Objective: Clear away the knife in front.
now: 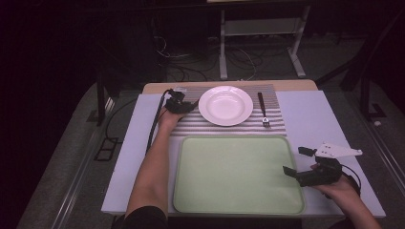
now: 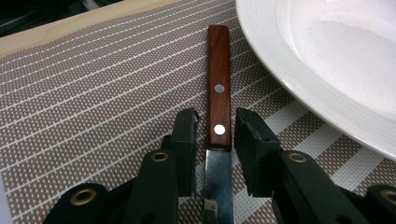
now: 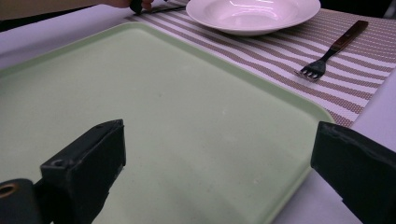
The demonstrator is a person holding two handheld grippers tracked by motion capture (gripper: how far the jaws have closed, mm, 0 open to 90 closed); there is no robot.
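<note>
A knife with a brown wooden handle (image 2: pixel 218 88) lies on the striped placemat (image 2: pixel 93 84), just left of the white plate (image 2: pixel 327 56). My left gripper (image 2: pixel 217 126) straddles the knife where handle meets blade; a thin gap shows on each side, so the pads are not pressing. From above, the left gripper (image 1: pixel 184 98) sits at the placemat's left end beside the plate (image 1: pixel 226 105). My right gripper (image 1: pixel 296 161) stands wide open over the right edge of the green tray (image 1: pixel 239 174), with nothing between its fingers (image 3: pixel 93 154).
A fork (image 1: pixel 262 110) with a dark handle lies on the placemat (image 1: pixel 215 128) right of the plate, tines toward the tray. The tray (image 3: pixel 163 116) is bare. The white table top (image 1: pixel 315 119) borders both sides; its far wooden edge is close behind the plate.
</note>
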